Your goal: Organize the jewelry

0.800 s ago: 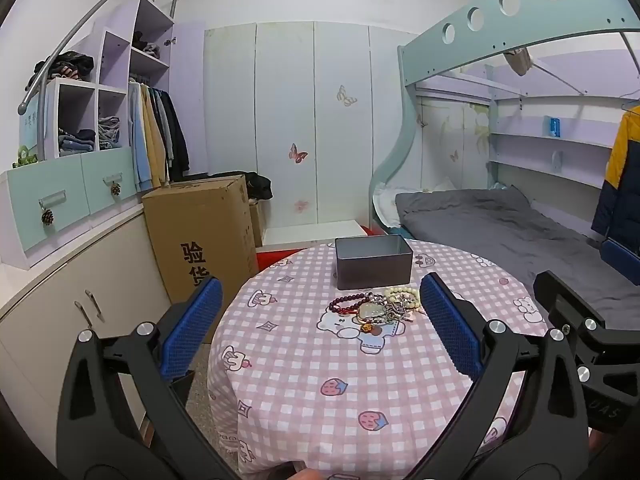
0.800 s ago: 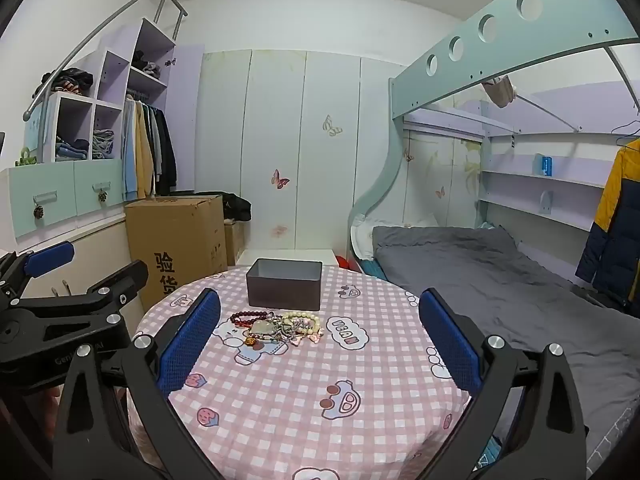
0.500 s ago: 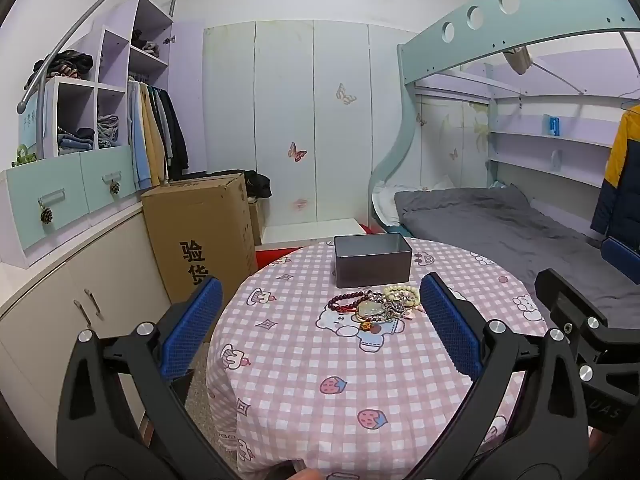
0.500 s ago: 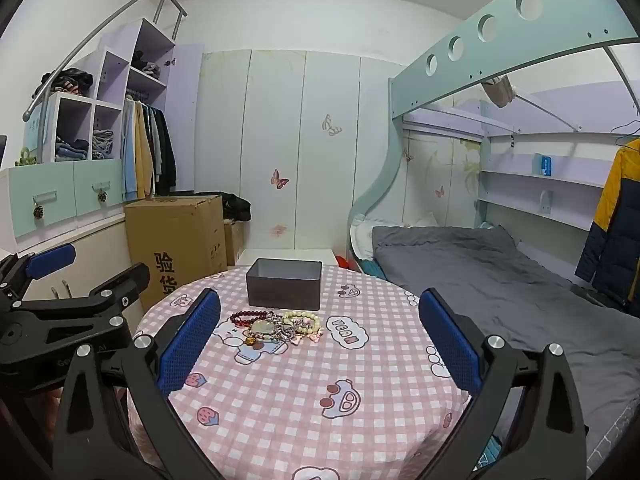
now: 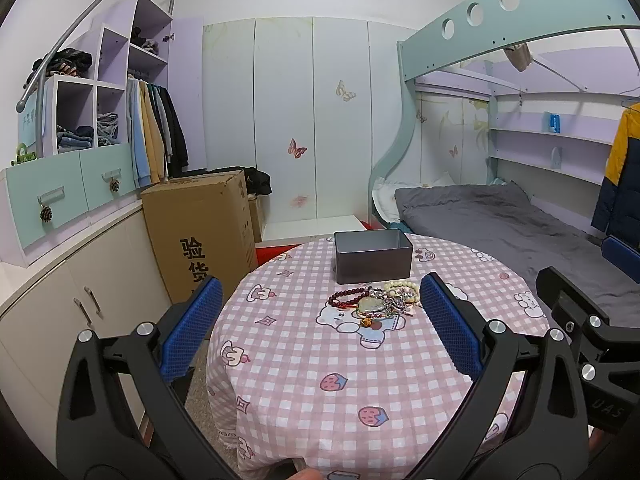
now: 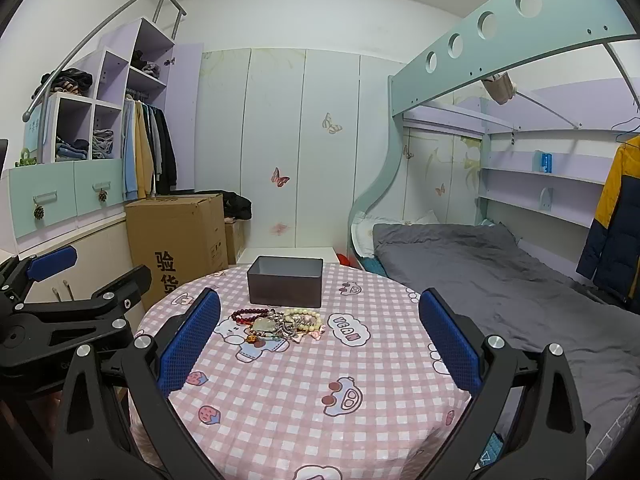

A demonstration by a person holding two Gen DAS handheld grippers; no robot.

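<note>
With the left gripper [image 5: 320, 332] and right gripper [image 6: 320, 332] both wide open and empty, one strand, probably the red bead bracelet [image 6: 250, 315], is best pinched alone at the jewelry pile [image 6: 280, 324] just before the gray box [image 6: 285, 286]; tangles should be avoided.

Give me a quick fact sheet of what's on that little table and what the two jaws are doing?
table: round, pink checked cloth
box: grey open tin at the far side
jewelry: tangled pile of bracelets lying just in front of the box, none visibly inside
left gripper: jaws wide open, holding nothing, short of the pile
right gripper: jaws wide open, holding nothing
</note>
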